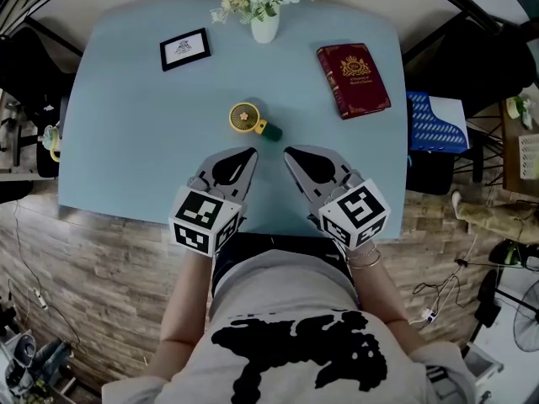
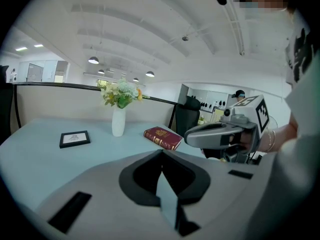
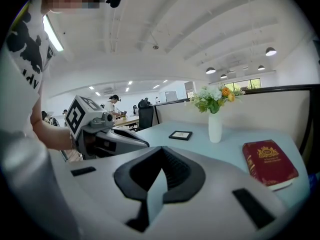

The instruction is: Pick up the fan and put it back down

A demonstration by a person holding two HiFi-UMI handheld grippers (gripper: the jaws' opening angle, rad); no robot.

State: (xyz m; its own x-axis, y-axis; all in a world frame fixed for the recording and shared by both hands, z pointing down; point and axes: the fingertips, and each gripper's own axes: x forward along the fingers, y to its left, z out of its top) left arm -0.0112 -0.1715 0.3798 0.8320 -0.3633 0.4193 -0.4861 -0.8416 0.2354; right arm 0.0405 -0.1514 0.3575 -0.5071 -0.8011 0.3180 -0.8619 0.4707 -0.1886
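A small yellow fan (image 1: 248,118) with a dark green handle lies flat on the pale blue table (image 1: 126,141), near its middle. My left gripper (image 1: 250,154) is over the table's near edge, below the fan and a little apart from it, jaws shut with nothing between them. My right gripper (image 1: 289,152) is beside it, also shut and empty. The fan does not show in either gripper view. In the left gripper view the right gripper (image 2: 192,132) appears at the right, and in the right gripper view the left gripper (image 3: 142,143) appears at the left.
A white vase of flowers (image 1: 264,7) stands at the table's far edge. A small black picture frame (image 1: 185,49) lies at the far left and a dark red book (image 1: 354,80) at the right. A blue chair (image 1: 436,124) stands off the table's right side.
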